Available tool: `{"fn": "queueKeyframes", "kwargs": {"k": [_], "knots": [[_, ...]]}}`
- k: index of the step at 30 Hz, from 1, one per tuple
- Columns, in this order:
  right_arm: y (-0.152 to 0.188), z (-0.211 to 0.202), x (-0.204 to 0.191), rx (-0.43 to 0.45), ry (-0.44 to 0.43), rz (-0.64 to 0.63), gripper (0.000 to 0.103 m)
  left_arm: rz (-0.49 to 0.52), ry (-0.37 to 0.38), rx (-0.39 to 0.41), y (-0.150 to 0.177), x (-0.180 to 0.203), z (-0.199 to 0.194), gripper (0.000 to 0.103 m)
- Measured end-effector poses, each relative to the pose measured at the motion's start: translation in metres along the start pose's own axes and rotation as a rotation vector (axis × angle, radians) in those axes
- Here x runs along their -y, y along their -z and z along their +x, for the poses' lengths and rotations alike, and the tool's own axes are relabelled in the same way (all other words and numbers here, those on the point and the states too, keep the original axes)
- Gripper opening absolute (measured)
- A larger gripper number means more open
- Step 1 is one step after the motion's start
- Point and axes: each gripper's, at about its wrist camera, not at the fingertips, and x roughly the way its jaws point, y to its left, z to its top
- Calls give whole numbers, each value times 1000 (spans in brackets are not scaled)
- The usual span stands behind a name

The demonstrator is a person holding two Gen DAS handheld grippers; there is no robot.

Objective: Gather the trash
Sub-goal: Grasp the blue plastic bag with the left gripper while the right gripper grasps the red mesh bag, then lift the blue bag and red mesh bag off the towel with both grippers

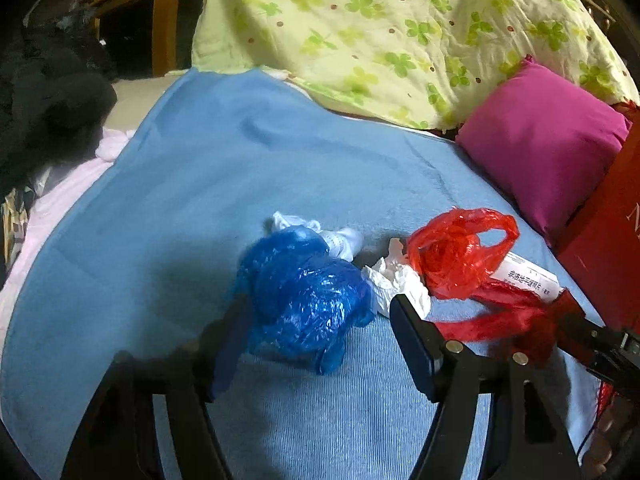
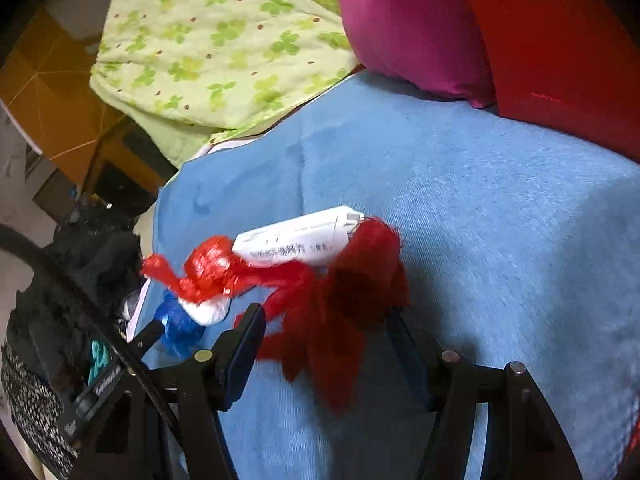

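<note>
1. At the far left edge of the bed a dark fuzzy bundle (image 1: pixel 52 96) lies beside a pale pink cloth (image 1: pixel 72 184), with a wooden frame (image 1: pixel 160 8) behind them.
2. A blue blanket (image 1: pixel 192 200) covers the bed and carries all the trash; a green clover-print quilt (image 1: pixel 380 28) is heaped at its far side.
3. The left gripper (image 1: pixel 316 328) comes in low over the blanket. Its fingers stand wide on either side of a crumpled blue plastic bag (image 1: pixel 304 300); I cannot tell whether they press on it.
4. Just behind the blue bag sits a small white wad (image 1: pixel 344 240), touching it. To its right a crumpled white tissue (image 1: pixel 396 280) lies between the blue bag and a red plastic bag (image 1: pixel 460 256), against both, and partly behind the left gripper's right-hand finger.
5. The red bag's looped handle opens up and to the right. Under its right side lies a white printed box (image 1: pixel 528 276), long axis running from the red bag toward the right edge of the bed.
6. A twisted red strip (image 1: pixel 500 312) stretches rightward from the red bag into the right gripper (image 2: pixel 324 316). Its fingers are set moderately apart with blurred red plastic bunched between them; whether they clamp it I cannot tell.
7. At the far right a magenta cushion (image 1: pixel 548 140) leans against a red box (image 1: pixel 608 220), hemming in that side.
</note>
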Motion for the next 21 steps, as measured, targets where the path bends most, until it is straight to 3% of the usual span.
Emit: {"fn": "queueKeyframes", "kwargs": {"k": [4,7,9,12,17,21], "knots": [[-3,21,-4,-26,23,7,66,-53,17,-47,-1,-9,12,72],[-1,31,-6,-40,30,6,48,-103,35,-83,0,-17,21,71],[2,31,-9,-30,36,-18,41,-153,64,-112,2,-25,28,60],[6,27,-14,-18,45,-56,36,-204,91,-124,3,-34,32,55],[15,9,-23,22,49,-100,35,-199,99,-129,4,-33,27,42],[28,-13,-28,53,44,-129,35,-168,99,-118,7,-32,16,41]]}}
